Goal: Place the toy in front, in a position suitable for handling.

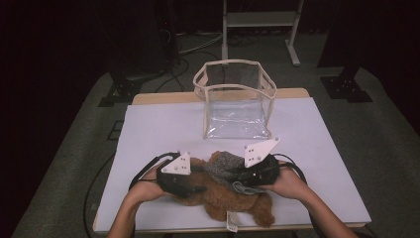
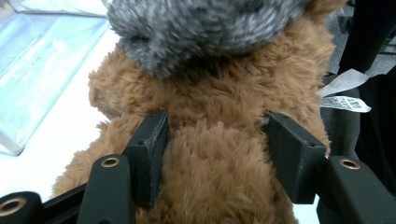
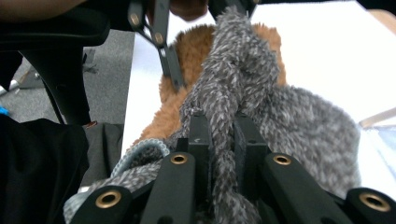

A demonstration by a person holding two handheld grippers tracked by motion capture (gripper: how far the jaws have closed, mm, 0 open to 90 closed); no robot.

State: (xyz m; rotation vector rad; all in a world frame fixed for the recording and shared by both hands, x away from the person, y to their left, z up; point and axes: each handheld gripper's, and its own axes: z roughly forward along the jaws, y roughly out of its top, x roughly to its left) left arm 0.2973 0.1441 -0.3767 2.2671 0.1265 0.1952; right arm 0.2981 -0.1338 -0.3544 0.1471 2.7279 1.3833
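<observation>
Plush bear (image 1: 223, 196) lies at the desk's (image 1: 322, 148) near edge, mid-undressing.
Left tongs (image 2: 215, 140) clamp its brown body, pads pressed into the fur; right tongs (image 3: 222, 140) are clenched on a fold of the grey knit sweater (image 3: 299, 116). Next likely needs a steady pull, bear pinned.

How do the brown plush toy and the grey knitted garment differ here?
The brown plush toy is shaggy and bulky; the grey knitted garment is thin, speckled fabric. The left hand-held gripper squeezes the toy's body; the right hand-held gripper pinches a garment fold. Both are soft.
</observation>
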